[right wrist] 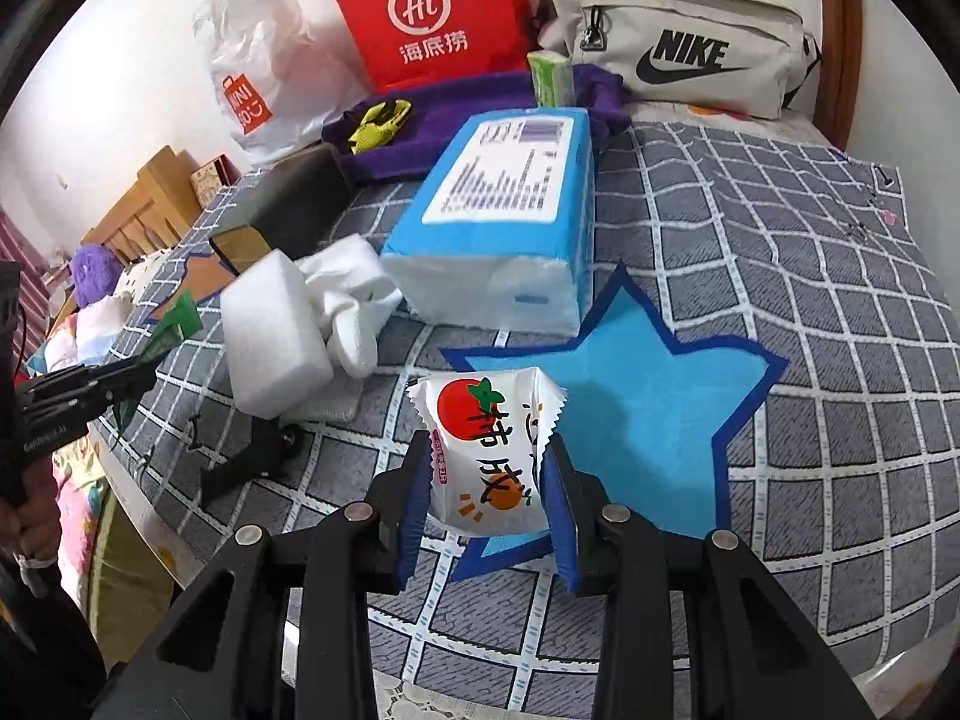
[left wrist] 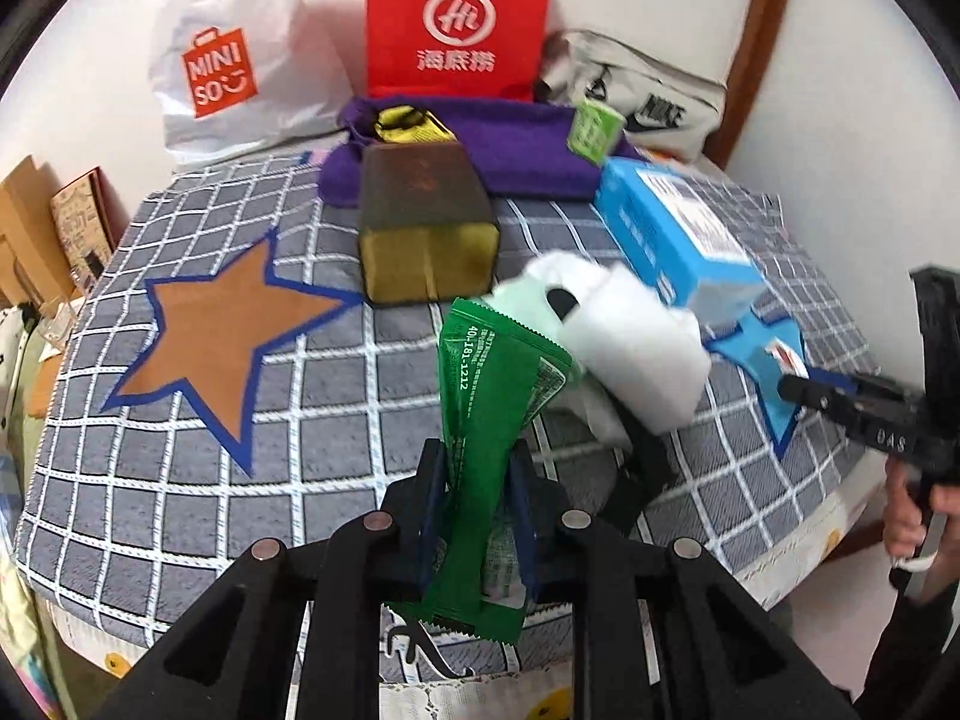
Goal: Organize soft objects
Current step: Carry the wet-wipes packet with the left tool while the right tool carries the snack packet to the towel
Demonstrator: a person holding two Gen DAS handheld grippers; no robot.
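Left gripper (left wrist: pixel 477 474) clamped tight on green sachet (left wrist: pixel 492 396), right gripper (right wrist: pixel 489 480) pinching white snack pack (right wrist: pixel 489 450) over blue star (right wrist: pixel 636 414).

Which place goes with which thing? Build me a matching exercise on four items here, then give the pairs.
Things:
1. green packet
2. white snack pouch
3. blue tissue pack
4. small green box

Places:
A. on the purple towel
B. in the right claw
C. in the left claw
D. lying on the checked cover

Pairs: 1-C, 2-B, 3-D, 4-A
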